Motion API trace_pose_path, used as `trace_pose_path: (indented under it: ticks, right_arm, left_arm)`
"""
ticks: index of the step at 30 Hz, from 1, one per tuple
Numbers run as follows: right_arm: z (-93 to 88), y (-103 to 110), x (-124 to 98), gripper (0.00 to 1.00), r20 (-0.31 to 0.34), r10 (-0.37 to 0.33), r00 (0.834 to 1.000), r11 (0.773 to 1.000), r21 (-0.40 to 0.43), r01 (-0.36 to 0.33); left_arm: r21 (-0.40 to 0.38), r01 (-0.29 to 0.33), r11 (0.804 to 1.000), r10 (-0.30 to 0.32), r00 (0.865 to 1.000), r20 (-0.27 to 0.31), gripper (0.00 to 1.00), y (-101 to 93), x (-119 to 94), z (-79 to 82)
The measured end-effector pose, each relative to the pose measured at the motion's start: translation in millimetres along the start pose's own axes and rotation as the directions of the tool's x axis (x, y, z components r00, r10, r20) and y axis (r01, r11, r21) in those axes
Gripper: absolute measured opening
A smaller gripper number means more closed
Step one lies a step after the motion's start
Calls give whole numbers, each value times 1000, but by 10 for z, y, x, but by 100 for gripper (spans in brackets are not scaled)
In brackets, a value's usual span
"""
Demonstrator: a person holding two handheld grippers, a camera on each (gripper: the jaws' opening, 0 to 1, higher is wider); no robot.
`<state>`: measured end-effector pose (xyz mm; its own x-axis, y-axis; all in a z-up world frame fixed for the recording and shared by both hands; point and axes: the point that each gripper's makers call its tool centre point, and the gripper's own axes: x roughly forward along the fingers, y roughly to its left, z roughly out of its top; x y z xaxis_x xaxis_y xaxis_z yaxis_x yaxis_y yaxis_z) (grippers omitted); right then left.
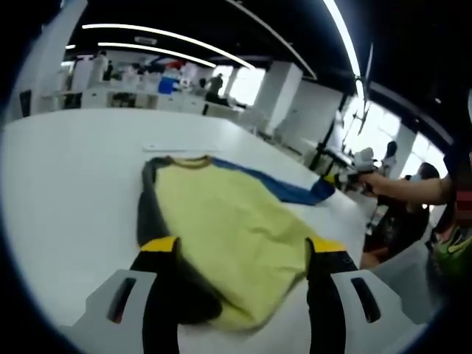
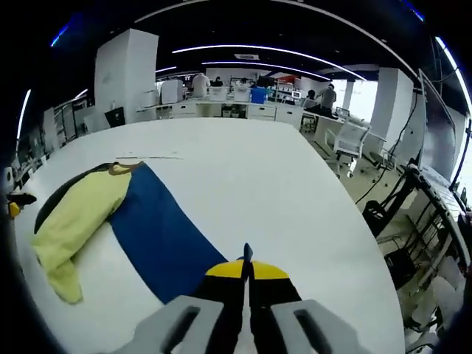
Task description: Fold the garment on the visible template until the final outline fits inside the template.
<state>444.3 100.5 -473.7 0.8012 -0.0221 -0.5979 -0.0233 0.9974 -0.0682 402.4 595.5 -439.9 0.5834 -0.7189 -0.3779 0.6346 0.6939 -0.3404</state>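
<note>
Holding the blue sleeve [image 2: 158, 243] stretched out to the garment's right: right claw [image 2: 247, 271] has its jaws pressed together w/ a thin dark edge of cloth sticking up between the tips, so it looks clamped on the sleeve cuff. Seen from the left gripper view, that claw [image 1: 341, 178] sits far right at the sleeve end, a person's forearm [image 1: 409, 189] behind it. Sleeve is pulled taut & flat, prob. to swing it inward over the body for the next fold.

Left claw [image 1: 243, 247] spread wide, nothing gripped; jaws straddle the near hem of the yellow garment [image 1: 228, 228], hovering or resting there, can't tell which. Likely placed to pin or pick the hem while the sleeve goes over.

Garment lies flat on the white surface [image 1: 66, 192], collar at far end, dark sleeve along its left side. A faint thin line on the surface just beyond the collar may be the template mark [image 2: 151, 157]; too faint to be sure.

Fold appears early: sleeve not yet over body. Risk: tug shifts the body off its spot.
</note>
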Motion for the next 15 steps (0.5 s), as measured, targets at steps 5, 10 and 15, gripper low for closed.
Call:
trace_pose_path:
  ticks: [5,10,15]
  right_arm:
    - [16,-171,-27,0,24,-40,999,998,46,38]
    - [7,-312,-14,0,31,-71,997,993,99,67]
    - [28,-493,93,0,30,-96,995,990,108,92]
  left_arm:
    - [-3,-6,1000,6,1000,-8,65,15,-8,-21]
    - [-6,-11,1000,11,1000,-15,64,34,-2,-33]
    - [-7,-15,1000,15,1000,-18,64,41,17,-31]
